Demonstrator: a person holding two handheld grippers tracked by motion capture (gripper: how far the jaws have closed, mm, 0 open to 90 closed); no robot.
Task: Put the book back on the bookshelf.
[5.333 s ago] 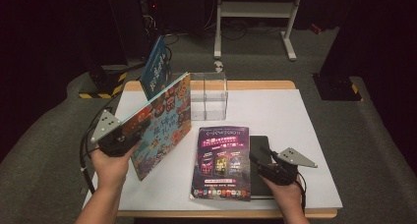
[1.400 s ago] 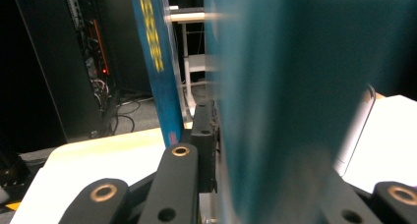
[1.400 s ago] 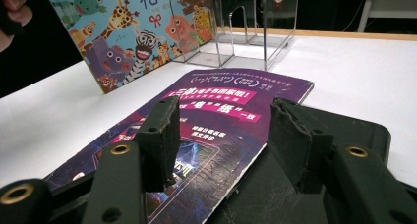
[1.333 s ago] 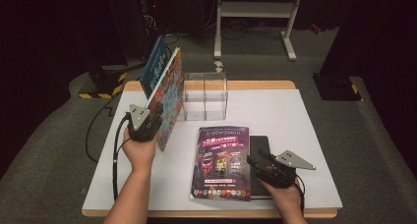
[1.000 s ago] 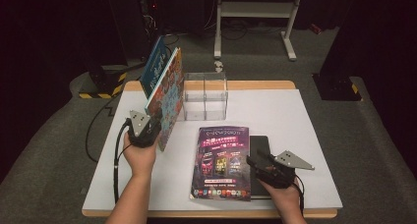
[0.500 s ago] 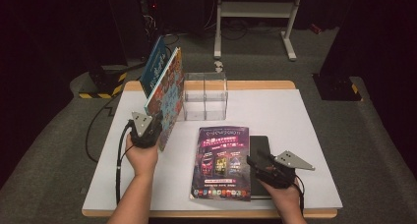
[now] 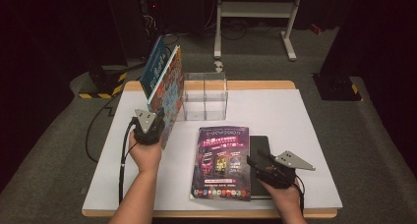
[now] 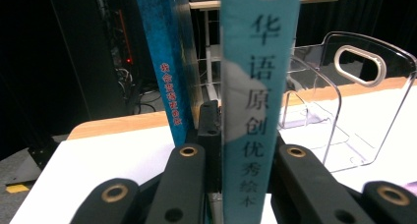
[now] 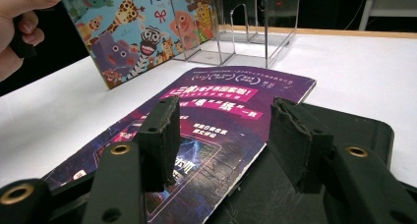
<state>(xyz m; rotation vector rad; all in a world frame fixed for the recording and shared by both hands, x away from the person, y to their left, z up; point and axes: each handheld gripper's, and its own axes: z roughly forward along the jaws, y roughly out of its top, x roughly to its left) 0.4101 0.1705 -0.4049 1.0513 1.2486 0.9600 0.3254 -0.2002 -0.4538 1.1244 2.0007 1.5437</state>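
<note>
**Picture book stood upright beside the clear rack**

The picture book (image 7: 166, 94), tilted over the bench (image 7: 314, 135) earlier, was held upright beside the clear rack (image 7: 205, 96), pinched at its spine by the left gripper (image 7: 147, 128). The right gripper (image 7: 265, 166) was kept unmoved, fingers spread over the purple magazine (image 7: 223, 162).

White table (image 7: 305, 135): clear acrylic rack (image 7: 205, 96) near back edge, blue book (image 7: 153, 67) leaning just left of it. Dark notebook (image 7: 259, 148) flat near front. Behind table: white metal stand (image 7: 255, 10), cables (image 7: 231, 33) on grey carpet.
</note>
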